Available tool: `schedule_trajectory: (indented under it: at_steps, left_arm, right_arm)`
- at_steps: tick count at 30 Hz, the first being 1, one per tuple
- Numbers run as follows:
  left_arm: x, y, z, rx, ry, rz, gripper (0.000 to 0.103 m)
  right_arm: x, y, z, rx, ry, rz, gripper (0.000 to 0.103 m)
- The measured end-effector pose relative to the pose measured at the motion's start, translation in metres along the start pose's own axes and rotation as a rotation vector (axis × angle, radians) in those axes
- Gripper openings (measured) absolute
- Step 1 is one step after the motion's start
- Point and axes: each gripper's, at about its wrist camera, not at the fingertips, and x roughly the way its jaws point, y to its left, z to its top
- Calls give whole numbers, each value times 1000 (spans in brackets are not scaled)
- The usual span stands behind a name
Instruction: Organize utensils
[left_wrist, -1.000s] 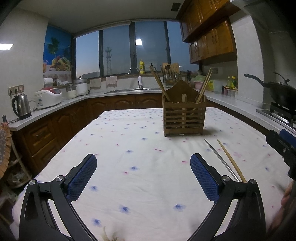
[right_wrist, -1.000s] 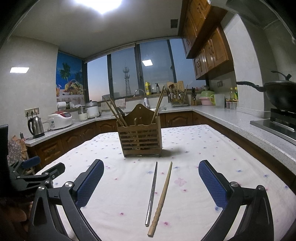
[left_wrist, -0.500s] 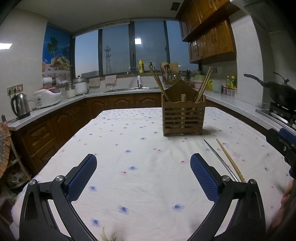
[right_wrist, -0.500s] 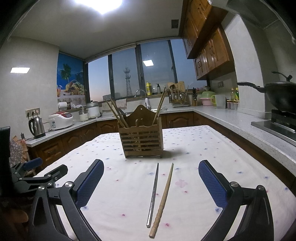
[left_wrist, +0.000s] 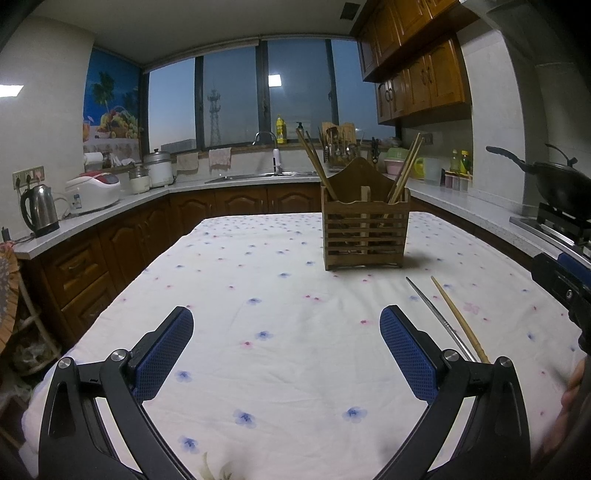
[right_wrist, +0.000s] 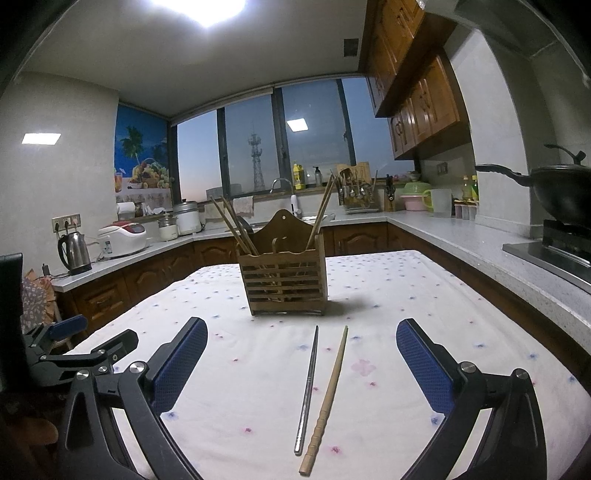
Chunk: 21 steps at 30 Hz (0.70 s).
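A slatted wooden utensil holder (left_wrist: 365, 232) (right_wrist: 286, 284) stands upright on the flowered tablecloth, with wooden chopsticks leaning out of both compartments. A metal chopstick (right_wrist: 308, 387) (left_wrist: 439, 321) and a wooden chopstick (right_wrist: 327, 398) (left_wrist: 458, 317) lie side by side on the cloth in front of the holder. My right gripper (right_wrist: 301, 354) is open and empty, its fingers either side of the two loose chopsticks. My left gripper (left_wrist: 286, 347) is open and empty over bare cloth, left of the chopsticks.
The table (left_wrist: 258, 295) is covered by a white cloth with small flowers. Counters run around the room with a kettle (left_wrist: 38, 210), a rice cooker (left_wrist: 94, 188) and a sink (left_wrist: 258, 177). A black wok (left_wrist: 554, 181) sits on the stove at right.
Both views have tilted up slightly, so the holder and chopsticks sit a little lower in frame. Both grippers stay open and empty.
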Motion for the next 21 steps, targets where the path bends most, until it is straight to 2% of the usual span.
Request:
schedule_trajectory:
  at_steps: [21]
  left_arm:
    - [8,-1,7,-16,22,-26,103]
  right_arm:
    - [5,-1,8,2,12,-5,103]
